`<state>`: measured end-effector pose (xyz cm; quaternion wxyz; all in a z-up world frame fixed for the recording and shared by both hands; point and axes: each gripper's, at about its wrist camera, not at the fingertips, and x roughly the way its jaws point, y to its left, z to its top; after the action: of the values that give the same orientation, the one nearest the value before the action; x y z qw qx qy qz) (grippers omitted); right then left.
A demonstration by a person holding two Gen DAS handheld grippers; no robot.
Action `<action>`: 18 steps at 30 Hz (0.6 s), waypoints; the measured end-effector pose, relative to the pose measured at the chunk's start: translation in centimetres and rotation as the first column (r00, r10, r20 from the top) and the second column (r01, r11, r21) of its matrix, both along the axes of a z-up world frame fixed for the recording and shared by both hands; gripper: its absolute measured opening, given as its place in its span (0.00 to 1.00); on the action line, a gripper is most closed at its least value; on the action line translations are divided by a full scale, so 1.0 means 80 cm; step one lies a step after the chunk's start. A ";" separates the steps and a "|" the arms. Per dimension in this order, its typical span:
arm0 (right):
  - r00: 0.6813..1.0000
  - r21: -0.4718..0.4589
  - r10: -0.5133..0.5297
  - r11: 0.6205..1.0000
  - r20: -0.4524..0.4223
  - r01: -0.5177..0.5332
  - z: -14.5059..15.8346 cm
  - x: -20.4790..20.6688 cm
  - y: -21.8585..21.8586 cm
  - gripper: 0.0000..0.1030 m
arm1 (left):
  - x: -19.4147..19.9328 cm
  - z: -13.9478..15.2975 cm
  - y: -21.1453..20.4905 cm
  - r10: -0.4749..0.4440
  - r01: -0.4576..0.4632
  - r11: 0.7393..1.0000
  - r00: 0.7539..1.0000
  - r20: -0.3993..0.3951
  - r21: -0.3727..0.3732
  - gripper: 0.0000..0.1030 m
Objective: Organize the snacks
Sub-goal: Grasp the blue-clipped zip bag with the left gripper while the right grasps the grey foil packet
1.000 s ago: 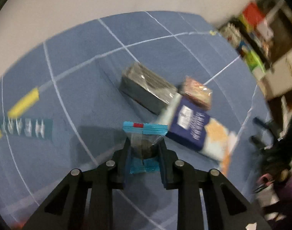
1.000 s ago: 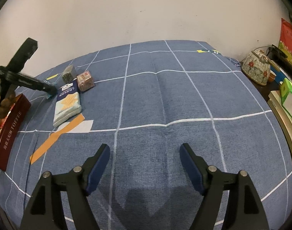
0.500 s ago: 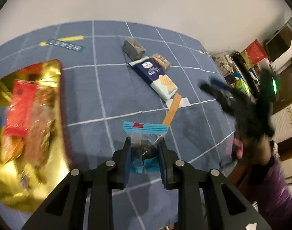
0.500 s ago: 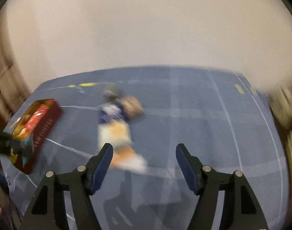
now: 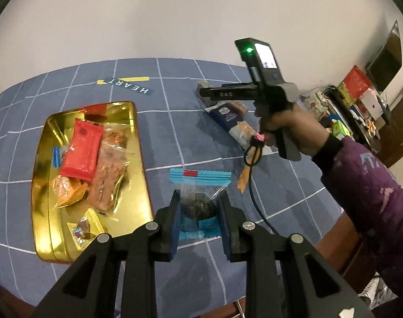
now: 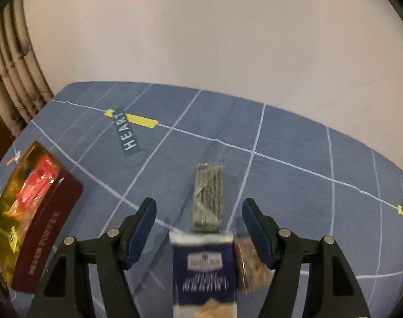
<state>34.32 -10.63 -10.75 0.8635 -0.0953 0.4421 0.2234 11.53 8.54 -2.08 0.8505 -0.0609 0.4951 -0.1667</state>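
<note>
The blue-sealed snack packet is clamped between the pads of the left gripper, held clear above the blue gridded tablecloth near its front edge, just to the right of the gold tin, which lies toward the cloth's left edge and already holds a red packet and several clear-wrapped snacks. The step in hand appears to be delivery of this packet into the tin; it would be done well by carrying it left over the tin's rim, lowering it onto a bare patch of the gold floor (the near right corner looks free) and only then letting go, since the thin wrapper could slide off the heaped packets. The right gripper has nothing pressed between its pads and its jaws are closing; they straddle the navy biscuit pack, with a silver-grey wrapped block just beyond it and a brown-speckled packet touching its right side. The left wrist view alone shows the tin's contents from above and the person's hand and purple sleeve. The right wrist view alone shows the tin's dark red side wall and how the three remaining snacks abut near the cloth's middle.
</note>
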 end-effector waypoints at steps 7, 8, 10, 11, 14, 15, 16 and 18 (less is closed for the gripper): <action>0.999 -0.019 0.011 1.000 -0.043 -0.012 -0.005 0.001 0.017 0.25 | -0.012 0.005 0.037 0.077 -0.077 0.997 0.997 0.015 -0.021 0.22; 1.000 0.024 0.024 0.999 -0.013 -0.024 0.009 -0.018 0.015 0.25 | -0.014 0.006 0.042 0.091 -0.091 0.996 0.996 0.021 -0.018 0.22; 0.999 0.085 0.038 0.996 0.030 -0.041 0.028 -0.060 0.009 0.25 | -0.021 0.009 0.056 0.120 -0.120 0.993 0.992 0.030 -0.017 0.22; 0.998 0.113 0.042 0.993 0.040 -0.046 0.034 -0.087 0.006 0.25 | -0.026 0.011 0.065 0.140 -0.139 0.990 0.990 0.036 -0.020 0.22; 0.998 0.172 0.050 0.984 0.027 -0.054 0.026 -0.171 -0.008 0.25 | -0.037 0.012 0.087 0.188 -0.187 0.982 0.981 0.046 -0.015 0.22; 0.999 0.179 0.041 0.983 0.015 -0.043 0.017 -0.202 -0.014 0.25 | -0.041 0.013 0.092 0.200 -0.199 0.980 0.979 0.051 -0.007 0.22; 0.999 0.183 0.033 0.983 0.007 -0.034 0.010 -0.219 -0.019 0.25 | -0.044 0.011 0.097 0.211 -0.212 0.977 0.976 0.053 0.002 0.22; 1.000 0.175 0.014 0.984 -0.011 -0.012 -0.005 -0.246 -0.028 0.25 | -0.049 0.007 0.106 0.223 -0.223 0.975 0.974 0.044 0.009 0.22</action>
<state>14.64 -12.87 -11.16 0.8643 -0.0205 0.4255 0.2675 7.65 17.03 -1.53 0.8745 -0.1069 0.4681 -0.0681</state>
